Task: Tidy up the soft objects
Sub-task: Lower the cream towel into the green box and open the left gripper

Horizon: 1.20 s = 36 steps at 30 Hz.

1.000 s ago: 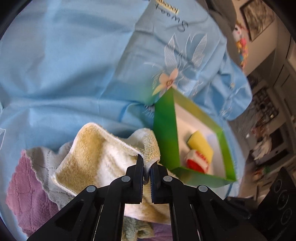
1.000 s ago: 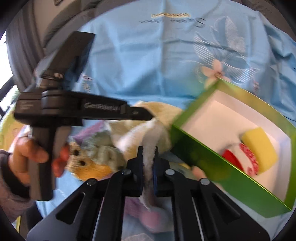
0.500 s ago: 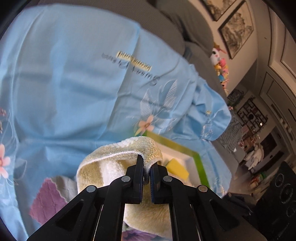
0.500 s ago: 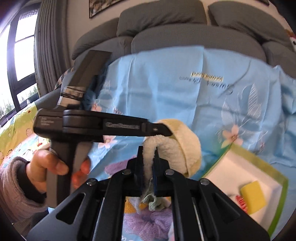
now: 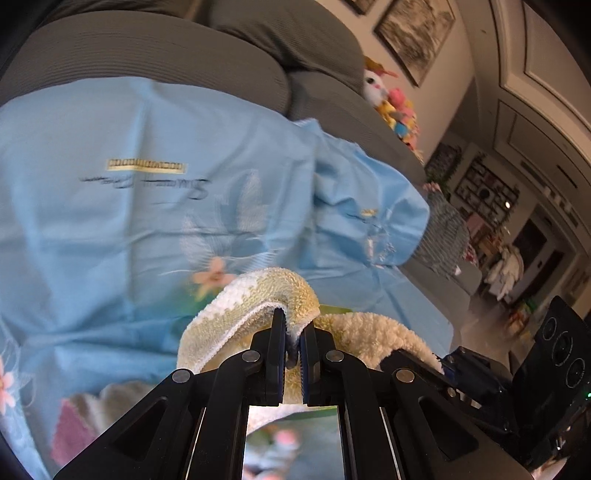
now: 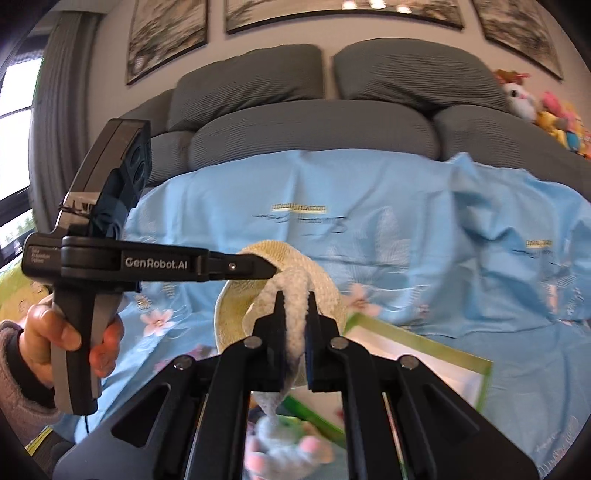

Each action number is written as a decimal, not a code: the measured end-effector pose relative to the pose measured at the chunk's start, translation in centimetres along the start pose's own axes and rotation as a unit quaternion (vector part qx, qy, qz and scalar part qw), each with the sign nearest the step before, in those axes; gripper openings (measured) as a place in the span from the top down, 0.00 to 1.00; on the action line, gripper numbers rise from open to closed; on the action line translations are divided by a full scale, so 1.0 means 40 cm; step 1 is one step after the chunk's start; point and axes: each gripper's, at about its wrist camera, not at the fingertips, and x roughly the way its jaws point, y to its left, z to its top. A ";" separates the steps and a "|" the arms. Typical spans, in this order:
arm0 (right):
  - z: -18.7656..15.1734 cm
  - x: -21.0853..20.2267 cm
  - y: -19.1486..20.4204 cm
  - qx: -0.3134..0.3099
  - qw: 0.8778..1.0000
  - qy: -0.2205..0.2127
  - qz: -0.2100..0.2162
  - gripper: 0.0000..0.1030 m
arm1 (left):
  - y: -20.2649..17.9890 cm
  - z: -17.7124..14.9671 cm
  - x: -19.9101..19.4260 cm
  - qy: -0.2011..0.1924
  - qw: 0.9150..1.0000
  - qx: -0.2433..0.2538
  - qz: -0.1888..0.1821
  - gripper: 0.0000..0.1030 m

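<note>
Towel [image 5: 273, 291], cream-yellow terry, hangs above the blue sheet [image 5: 110, 229], clamped at separate edges by left gripper [image 5: 293, 332] and right gripper [image 6: 295, 306]. Recommend drawing both corners apart evenly, keeping tension, before folding or lowering toward the green box [image 6: 436, 354].

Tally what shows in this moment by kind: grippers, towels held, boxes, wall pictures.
Grippers: 2, the left gripper and right gripper, both shut on the towel
Towels held: 1, the yellow-and-white towel
Boxes: 1, the green box
Wall pictures: 3 in the right wrist view
Total: 7
</note>
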 end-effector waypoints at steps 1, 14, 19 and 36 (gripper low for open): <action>-0.003 -0.006 -0.026 0.006 1.000 -0.001 -0.009 0.93 | -0.020 0.004 0.026 0.005 1.000 0.004 -0.005 0.96; -0.159 0.110 -0.263 0.093 0.988 0.096 -0.073 0.73 | -0.042 -0.069 0.360 0.119 0.991 0.007 0.066 0.96; -0.224 0.148 -0.311 0.112 0.981 0.124 -0.101 0.41 | 0.003 -0.115 0.443 0.170 0.980 -0.007 0.105 0.45; -0.250 0.066 -0.291 0.117 0.977 0.114 -0.138 0.01 | -0.062 -0.137 0.335 0.116 0.980 0.066 0.148 0.00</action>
